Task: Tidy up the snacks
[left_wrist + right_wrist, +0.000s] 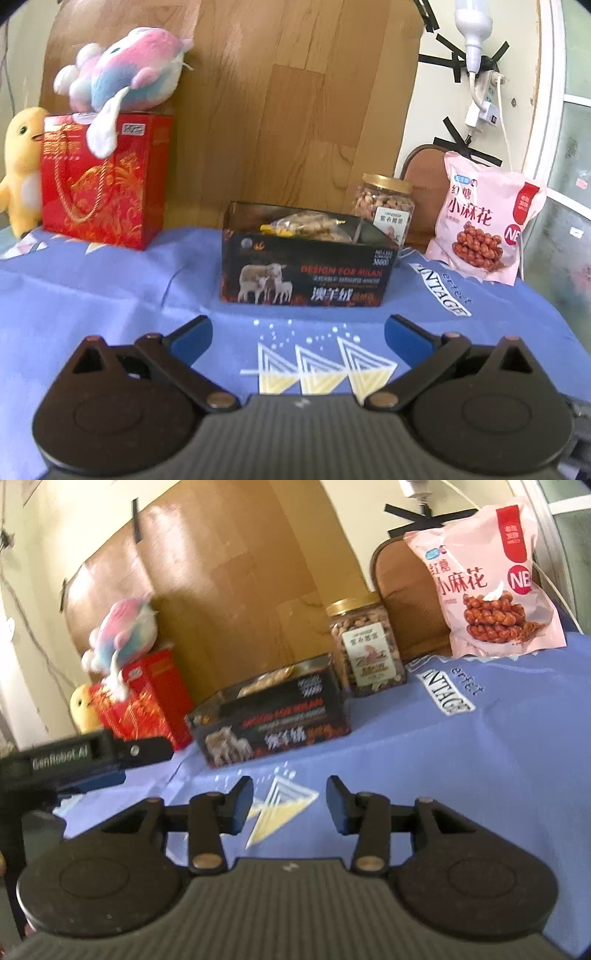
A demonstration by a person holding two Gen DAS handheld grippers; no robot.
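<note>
A worktop (92, 291) covered with a blue printed cloth carries the snacks. Near its middle stands an open, low black cardboard box (306, 273) printed with sheep and red lettering; inside it lies a clear plastic packet of pale biscuit-like snacks (310, 225) with a yellow tie. Just behind the box's right corner stands a clear plastic jar of nuts with a gold lid (384, 203), upright and closed. Further right, a pink snack bag printed with brown twisted dough sticks (484, 221) leans upright against a brown chair back (421, 173). At the far left a red gift bag with gold patterns and a rope handle (103, 181) stands on the cloth, with a pink, blue and white plush fish (125, 74) lying on top of it and a yellow plush duck (22, 166) beside it. A wood-grain panel (295, 92) rises behind the things. The left hand-held gripper (297, 332) hovers in front of the box with its blue-padded jaws spread as wide as they go and nothing between them. The right hand-held gripper (290, 801) is tilted, with its jaws partly parted and empty above the cloth; in its view, which is somewhat blurred, the left tool's black body shows at the left edge.
</note>
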